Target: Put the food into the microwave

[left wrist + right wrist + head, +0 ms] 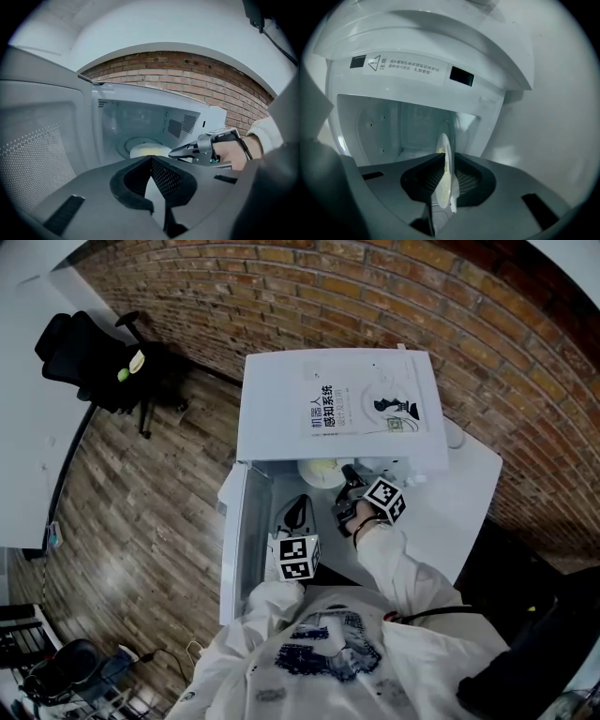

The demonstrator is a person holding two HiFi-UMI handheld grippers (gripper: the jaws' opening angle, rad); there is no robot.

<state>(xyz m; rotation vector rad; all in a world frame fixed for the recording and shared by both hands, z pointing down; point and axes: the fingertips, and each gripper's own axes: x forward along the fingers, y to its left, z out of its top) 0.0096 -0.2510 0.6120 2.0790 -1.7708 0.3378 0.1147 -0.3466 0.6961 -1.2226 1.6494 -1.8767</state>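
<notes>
A white plate of pale yellow food [319,472] sits at the mouth of the white microwave [337,409], just inside the cavity [140,122]. My right gripper [349,480] is shut on the plate's rim. In the right gripper view the plate [444,164] shows edge-on between the pads. From the left gripper view, the plate [146,151] lies on the turntable, with the right gripper [182,151] at its right edge. My left gripper [300,504] hovers shut and holding nothing in front of the opening, beside the open door [232,531].
The microwave door [42,145] swings out to the left. The microwave stands on a white counter [469,484] against a brick wall [525,352]. A black office chair [94,357] and a white table [28,427] stand on the wooden floor at left.
</notes>
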